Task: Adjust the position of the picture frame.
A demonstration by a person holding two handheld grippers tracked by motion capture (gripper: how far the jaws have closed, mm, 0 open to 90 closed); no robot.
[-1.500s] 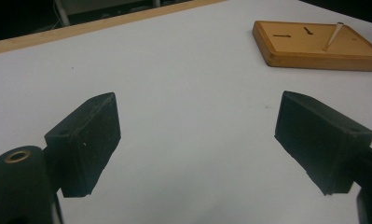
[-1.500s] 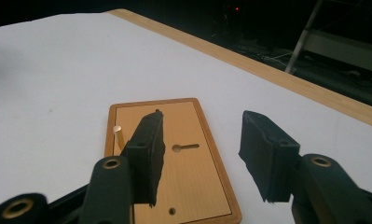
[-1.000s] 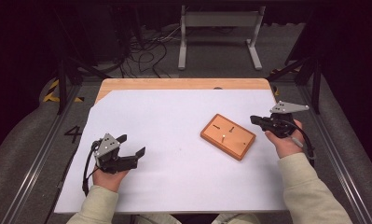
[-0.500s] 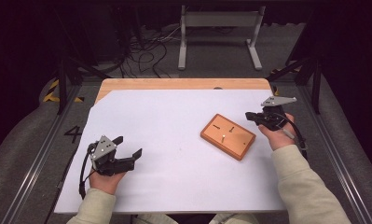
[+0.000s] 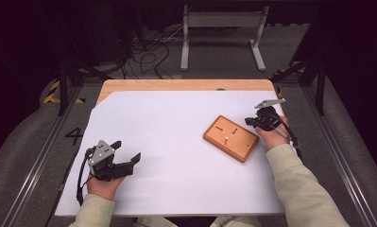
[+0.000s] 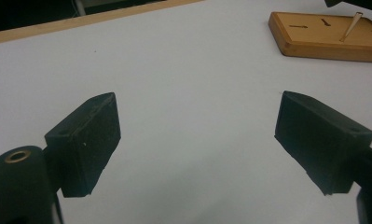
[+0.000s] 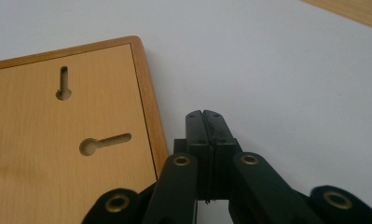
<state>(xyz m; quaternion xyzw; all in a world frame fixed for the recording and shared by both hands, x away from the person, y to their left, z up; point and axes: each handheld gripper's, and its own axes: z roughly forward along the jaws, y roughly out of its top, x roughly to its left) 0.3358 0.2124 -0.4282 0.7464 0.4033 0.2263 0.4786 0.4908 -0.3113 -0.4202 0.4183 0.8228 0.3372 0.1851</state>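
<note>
The right gripper [image 5: 250, 121], jaws pressed together and empty, nears the right edge of the board [image 5: 231, 137] lying right of the table's middle, probably to push it next, while the left gripper [image 5: 127, 152] waits wide open.

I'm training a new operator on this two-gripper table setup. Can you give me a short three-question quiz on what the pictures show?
1. True or false: the right gripper has its jaws pressed together with nothing between them.
2. Which gripper is nearer the wooden board? A) left gripper B) right gripper C) both equally near
3. Fill in: the wooden board lies on a ____ sheet that covers most of the table.

Key
1. True: in the right gripper view the pads meet, beside the board's edge.
2. B: the left gripper sits open, well apart from the board.
3. White.
</note>
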